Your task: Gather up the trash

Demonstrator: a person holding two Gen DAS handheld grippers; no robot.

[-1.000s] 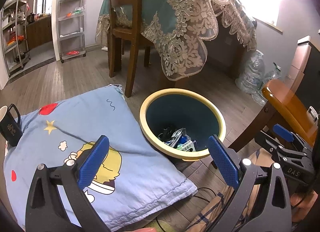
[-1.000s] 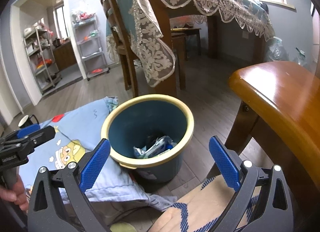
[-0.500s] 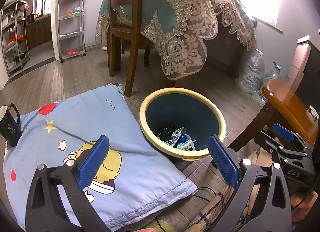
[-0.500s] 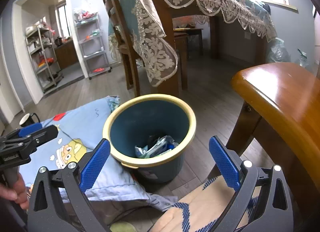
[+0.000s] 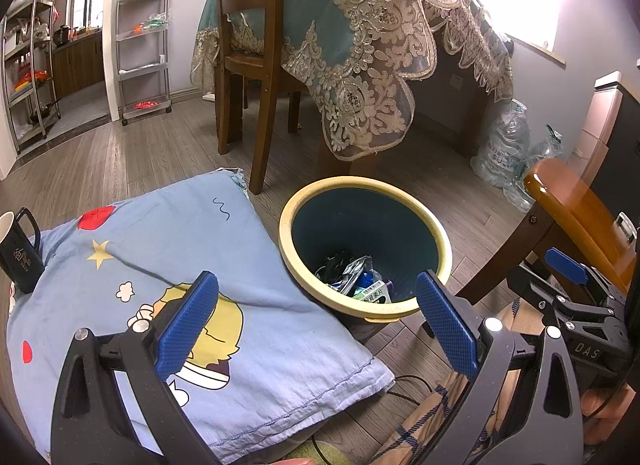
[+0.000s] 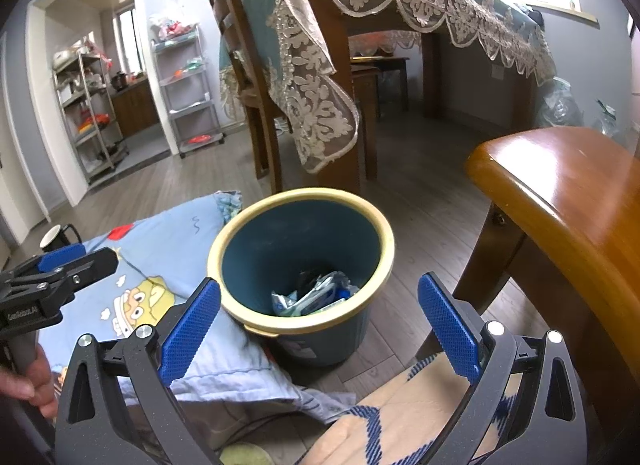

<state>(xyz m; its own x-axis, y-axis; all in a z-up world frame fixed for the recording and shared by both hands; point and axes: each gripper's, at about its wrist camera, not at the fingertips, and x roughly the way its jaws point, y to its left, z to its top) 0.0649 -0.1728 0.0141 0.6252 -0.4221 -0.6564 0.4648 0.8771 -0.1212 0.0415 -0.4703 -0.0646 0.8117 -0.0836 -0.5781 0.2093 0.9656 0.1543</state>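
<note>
1. The step in hand looks like a pause between drops, or the end of the job: the left gripper (image 5: 316, 317) and the right gripper (image 6: 318, 319) both hang over the round blue plastic bin with a cream rim (image 6: 372, 225), and neither carries anything.
2. The blue-padded fingers (image 5: 188, 325) of the left gripper are spread wide with nothing between them; the right gripper's fingers (image 6: 448, 321) are likewise spread and empty.
3. The trash (image 6: 316, 297) lies at the bottom of the bin as a small heap of crumpled foil and plastic wrappers, silvery, blue and black, with one white printed label showing. It fills only the lowest part.
4. The bin stands on the grey wood-plank floor (image 5: 160, 157), touching the edge of a light blue cartoon-print cushion (image 5: 200, 249) and just beside a glossy wooden chair seat (image 6: 560, 201).
5. No loose trash shows on the cushion or the nearby floor. A black mug with a white inside (image 5: 18, 253) sits at the cushion's far corner, but it does not look like trash.
6. The next move, as I judge it, calls for turning the grippers away from the bin to search for any remaining piece.
</note>
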